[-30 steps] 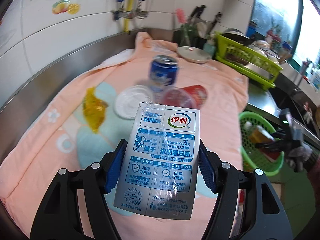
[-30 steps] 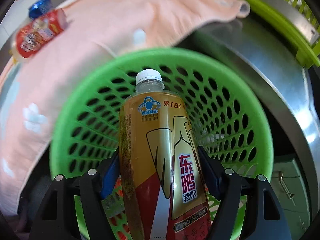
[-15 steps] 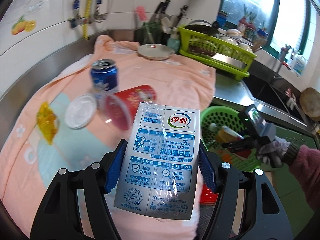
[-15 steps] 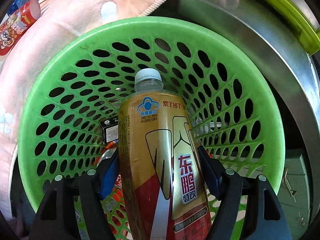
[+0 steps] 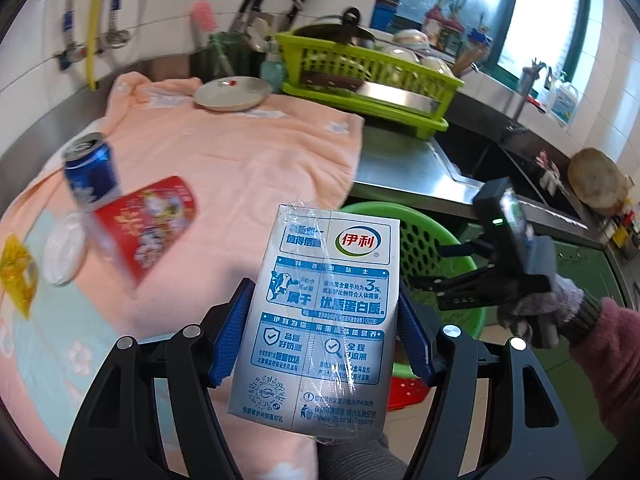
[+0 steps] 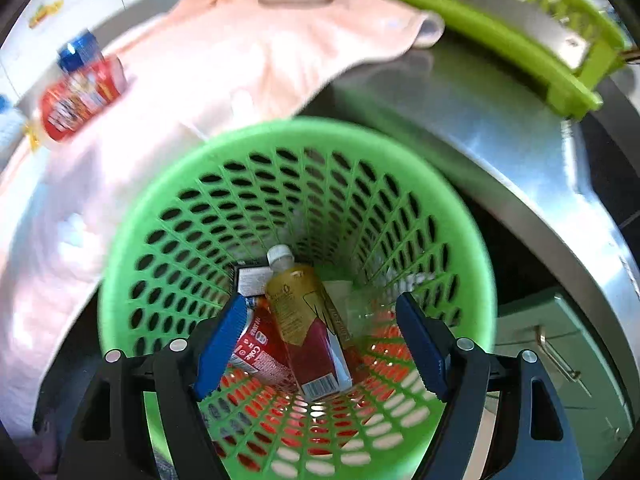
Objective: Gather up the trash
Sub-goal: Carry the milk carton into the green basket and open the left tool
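Observation:
My left gripper is shut on a white and blue milk carton, held above the pink towel's edge, left of the green basket. My right gripper is open and empty above the green basket. A yellow drink bottle lies inside the basket on a red can and other trash. The right gripper also shows in the left wrist view, over the basket. A blue can, a red cup, a white lid and a yellow wrapper lie on the towel.
A pink towel covers the steel counter. A lime dish rack with dishes stands behind, a pan lid beside it. The sink lies to the right. The basket stands below the counter edge.
My right gripper has opened and let go of the yellow bottle, which now lies in the basket, and has risen. My left gripper has swung right toward the basket with the carton.

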Demonstrator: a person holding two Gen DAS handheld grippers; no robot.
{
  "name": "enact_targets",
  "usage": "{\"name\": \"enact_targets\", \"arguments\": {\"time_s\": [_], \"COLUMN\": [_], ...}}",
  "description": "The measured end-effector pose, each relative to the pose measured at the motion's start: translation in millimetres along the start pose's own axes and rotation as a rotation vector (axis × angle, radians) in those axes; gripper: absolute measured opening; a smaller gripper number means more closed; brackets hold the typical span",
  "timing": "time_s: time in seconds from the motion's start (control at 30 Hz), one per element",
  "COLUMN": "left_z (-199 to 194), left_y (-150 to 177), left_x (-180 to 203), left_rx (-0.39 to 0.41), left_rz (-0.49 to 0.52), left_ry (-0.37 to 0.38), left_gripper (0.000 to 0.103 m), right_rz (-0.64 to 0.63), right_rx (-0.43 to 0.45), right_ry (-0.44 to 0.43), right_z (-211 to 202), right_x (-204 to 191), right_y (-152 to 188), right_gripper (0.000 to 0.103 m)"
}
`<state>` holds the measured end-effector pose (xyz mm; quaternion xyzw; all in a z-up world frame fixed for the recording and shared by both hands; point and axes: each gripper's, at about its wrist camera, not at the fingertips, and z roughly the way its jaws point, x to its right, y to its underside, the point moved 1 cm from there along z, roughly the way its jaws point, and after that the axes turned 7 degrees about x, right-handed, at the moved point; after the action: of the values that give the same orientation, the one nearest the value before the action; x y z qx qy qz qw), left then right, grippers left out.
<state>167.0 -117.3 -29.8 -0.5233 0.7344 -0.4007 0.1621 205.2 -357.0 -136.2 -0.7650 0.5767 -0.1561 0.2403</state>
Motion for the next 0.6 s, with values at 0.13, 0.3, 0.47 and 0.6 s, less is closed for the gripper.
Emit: {"name": "enact_targets", "arguments": {"time_s": [0.13, 0.3, 0.47, 0.6], "left_z": [27, 62, 100, 129], "left_y": [0, 0, -2, -4], "left_x": [22, 44, 67, 88], "left_rx": [-0.034, -0.078, -0.134, -0.173], "left_rz": [0.016, 0.027, 0.047, 0.080], "left_ry": [0.034, 0.060, 0.064, 0.069], "left_gripper": [0.066, 0.067, 0.067, 0.067], "right_rz": [0.021, 0.056, 0.112, 0.140], "right_rx": [0.075, 0.149, 0.191, 0.213], "right_ry": [-0.009, -0.003, 0.004, 0.020], "right_z": [-35, -75, -95, -101], "right_x": [4, 7, 16, 24], "right_y": [9, 22, 40, 53], "right_gripper": [0.077, 0.077, 0.077, 0.077]}}
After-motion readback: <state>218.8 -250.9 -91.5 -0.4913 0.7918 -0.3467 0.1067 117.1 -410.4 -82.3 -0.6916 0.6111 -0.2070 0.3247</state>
